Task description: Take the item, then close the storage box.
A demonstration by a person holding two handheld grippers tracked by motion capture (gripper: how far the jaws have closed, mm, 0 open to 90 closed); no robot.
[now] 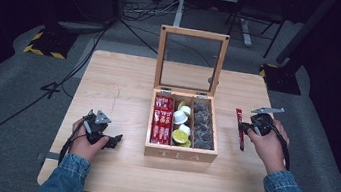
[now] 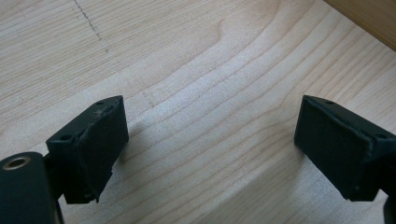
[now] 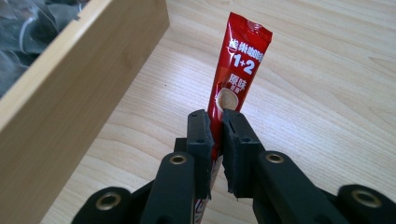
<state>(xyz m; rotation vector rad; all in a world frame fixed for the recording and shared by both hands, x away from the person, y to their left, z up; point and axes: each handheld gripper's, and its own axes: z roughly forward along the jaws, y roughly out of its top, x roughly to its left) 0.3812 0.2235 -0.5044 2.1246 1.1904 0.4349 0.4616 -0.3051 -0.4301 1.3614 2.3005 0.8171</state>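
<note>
Right now the right hand-held gripper (image 3: 215, 128) has its two black jaws pinched on a red coffee stick sachet (image 3: 238, 70), gripping it partway along so that the printed upper part rises clear above the pads. In the high view that sachet (image 1: 240, 129) hangs slanted just to the right of the wooden tea box (image 1: 180, 153), apart from its wall and over the bare surface (image 1: 115, 80); whether its lower tip touches the wood is hard to tell from this angle. The right hand-held gripper (image 1: 246, 129) sits in the person's right hand (image 1: 268, 145), near the box's right side.

The left hand-held gripper (image 2: 210, 140) has its jaws standing wide, with nothing between them but wood grain close below. In the high view it (image 1: 114, 141) rests low over the surface left of the box, held in the left hand (image 1: 83, 142).

The box's glass-paned lid (image 1: 191, 61) stands upright at the back. Its left compartment holds more red sachets (image 1: 161, 120), the middle one has white and green capsules (image 1: 182, 125), and the right one has dark wrapped packets (image 1: 203, 126).
</note>
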